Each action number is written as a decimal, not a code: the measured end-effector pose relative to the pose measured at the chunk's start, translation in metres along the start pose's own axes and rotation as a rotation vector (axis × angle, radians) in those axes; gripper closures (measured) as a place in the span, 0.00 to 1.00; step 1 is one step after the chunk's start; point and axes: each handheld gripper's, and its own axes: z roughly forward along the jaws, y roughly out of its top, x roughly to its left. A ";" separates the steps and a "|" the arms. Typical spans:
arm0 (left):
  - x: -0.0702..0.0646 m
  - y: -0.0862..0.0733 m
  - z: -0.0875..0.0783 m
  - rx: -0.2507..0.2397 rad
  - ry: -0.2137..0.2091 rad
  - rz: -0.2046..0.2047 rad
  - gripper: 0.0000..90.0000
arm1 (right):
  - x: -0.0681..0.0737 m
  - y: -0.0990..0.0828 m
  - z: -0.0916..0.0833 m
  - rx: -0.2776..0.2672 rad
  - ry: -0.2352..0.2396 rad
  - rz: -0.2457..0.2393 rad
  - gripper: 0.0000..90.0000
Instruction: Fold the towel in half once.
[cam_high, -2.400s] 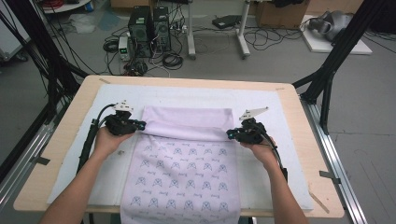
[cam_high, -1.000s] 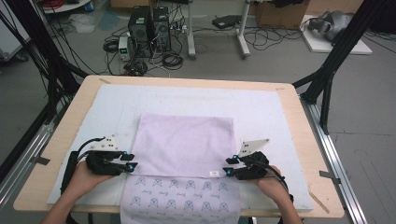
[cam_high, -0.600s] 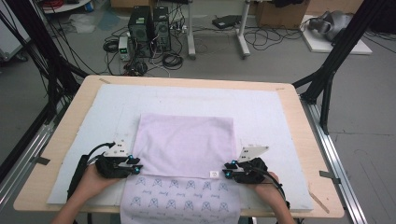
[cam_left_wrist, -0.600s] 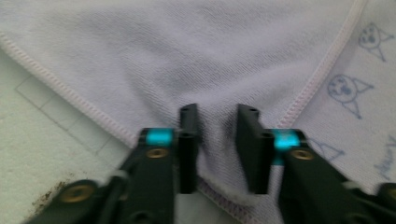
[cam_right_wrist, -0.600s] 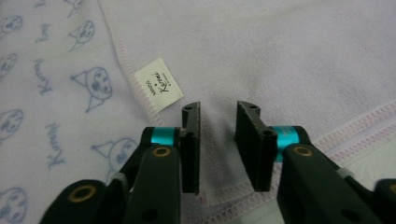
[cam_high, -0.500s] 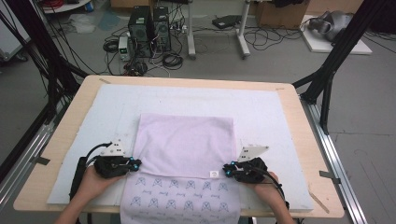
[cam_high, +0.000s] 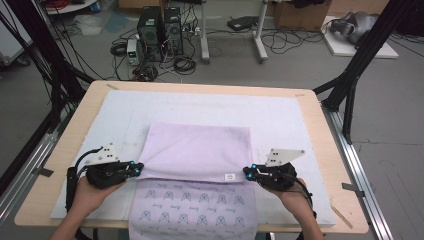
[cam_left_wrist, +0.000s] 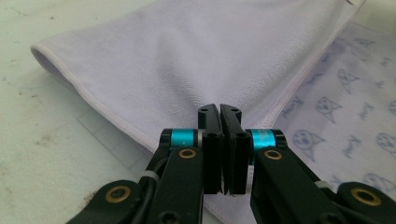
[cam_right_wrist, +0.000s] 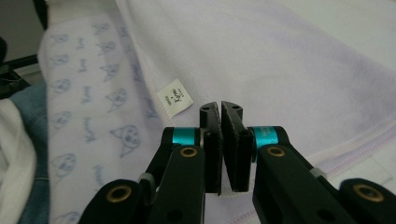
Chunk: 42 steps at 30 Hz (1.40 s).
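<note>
while the lavender towel (cam_high: 197, 152) lies folded over on the pale mat (cam_high: 125, 107) that covers the wooden table (cam_high: 320, 120), the person grips it at both near corners of the folded flap. the left gripper (cam_high: 136, 169) has just been closing, and in the left gripper view its black jaws are pressed together on the corner of the flap, cloth caught between the pads at the hemmed edge (cam_left_wrist: 130, 128). the right gripper (cam_high: 248, 171) has likewise just been closing, and in the right gripper view its jaws pinch the opposite corner of the same plain layer, just beside the small white label (cam_right_wrist: 174, 100) sewn at the hem. the plain upper layer covers the far part of the towel; the printed side (cam_high: 192, 205), with its small cat-face pattern, lies exposed nearer the person and hangs past the table's front edge. each hand (cam_high: 90, 195) holds its gripper low over the mat, one at each side of the towel.
</note>
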 end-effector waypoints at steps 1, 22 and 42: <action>-0.004 -0.002 -0.003 0.002 -0.003 0.004 0.97 | 0.003 0.000 -0.002 -0.003 0.006 -0.009 0.97; 0.046 0.022 0.041 0.038 0.134 -0.061 0.54 | -0.065 0.004 0.024 0.105 -0.125 0.099 0.49; 0.118 0.046 0.102 0.100 0.233 -0.151 0.97 | -0.141 0.026 0.084 0.195 -0.177 0.154 0.94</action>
